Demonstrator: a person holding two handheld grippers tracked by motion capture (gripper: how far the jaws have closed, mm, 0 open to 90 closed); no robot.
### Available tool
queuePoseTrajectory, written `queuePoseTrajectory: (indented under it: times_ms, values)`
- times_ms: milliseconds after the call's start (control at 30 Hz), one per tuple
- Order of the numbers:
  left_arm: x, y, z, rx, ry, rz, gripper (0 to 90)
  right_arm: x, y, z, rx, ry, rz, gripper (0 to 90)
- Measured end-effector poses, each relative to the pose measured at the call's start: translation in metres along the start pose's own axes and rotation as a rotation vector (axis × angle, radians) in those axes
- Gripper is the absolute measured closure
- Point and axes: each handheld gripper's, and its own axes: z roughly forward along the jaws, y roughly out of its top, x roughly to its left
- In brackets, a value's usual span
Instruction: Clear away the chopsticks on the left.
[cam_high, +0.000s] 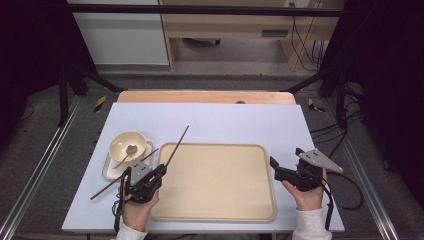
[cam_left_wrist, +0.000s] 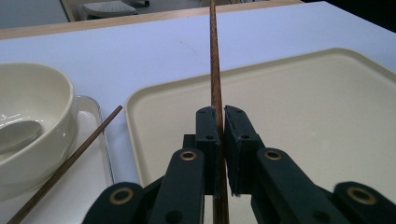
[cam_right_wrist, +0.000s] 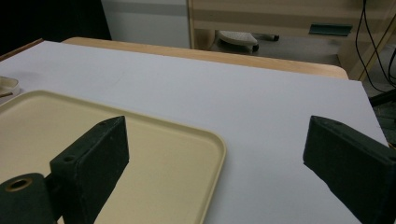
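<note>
One chopstick (cam_left_wrist: 215, 70) was pinched between the closed jaws of the left gripper (cam_high: 159, 172), its long shaft running straight ahead of the jaws and out over the near left corner of the tray (cam_high: 250, 200). Seen from above, that stick slanted up and away from the gripper, so it looked lifted rather than resting flat, though whether its far tip touched anything could not be told. A second chopstick (cam_high: 112, 184) lay just to the left of the same gripper, leaning across the edge of the small dish (cam_high: 108, 170) with its lower end out on the white table cover (cam_high: 225, 120). On that showing the work seemed about half begun: one stick picked up, nothing yet laid on the tray, and the other stick left to be fetched.

Ahead and to the left of the left gripper, a cream bowl (cam_high: 128, 145) sat on the dish with a spoon (cam_high: 128, 152) inside it. Both stood close to the resting stick, so reaching for it would likely mean working around the bowl's rim. The tray's inside was bare.

Off the tray's right edge, the right gripper (cam_right_wrist: 215, 163) hung with its jaws spread wide, holding nothing, the tray's rounded corner directly beneath and between them.
</note>
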Motion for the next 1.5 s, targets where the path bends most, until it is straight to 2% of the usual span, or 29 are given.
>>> queuePoseTrajectory:
  times_ms: [33,133,367,500,633,933,1033,1367,1500]
  values:
    - [-0.002,-0.005,0.001,-0.011,0.012,-0.025,84.8,0.000,0.000,0.000,0.000,0.002,0.003,7.2]
    - [-0.004,-0.010,0.003,-0.013,0.025,-0.049,84.7,0.000,0.000,0.000,0.003,0.002,0.010,7.3]
    - [-0.013,-0.026,0.004,-0.033,0.093,-0.112,84.7,-0.001,-0.001,0.001,0.003,0.000,0.004,7.2]
    - [-0.014,-0.030,0.001,-0.038,0.118,-0.122,84.7,-0.001,-0.001,0.001,0.003,0.001,0.006,7.3]
    - [-0.015,-0.038,-0.001,-0.023,0.144,-0.156,84.7,0.000,-0.001,0.002,0.007,0.003,0.004,7.3]
    - [-0.014,-0.048,0.004,0.005,0.173,-0.167,84.7,0.000,-0.002,0.003,0.010,0.002,0.006,7.3]
    - [-0.010,-0.052,0.006,0.025,0.182,-0.186,84.7,0.000,-0.002,0.004,0.015,0.002,0.003,7.2]
    - [-0.009,-0.057,0.009,0.055,0.188,-0.193,84.7,0.000,-0.003,0.004,0.018,0.002,0.001,7.2]
    - [-0.008,-0.058,0.011,0.079,0.203,-0.197,84.7,0.001,-0.003,0.004,0.018,0.003,0.001,7.2]
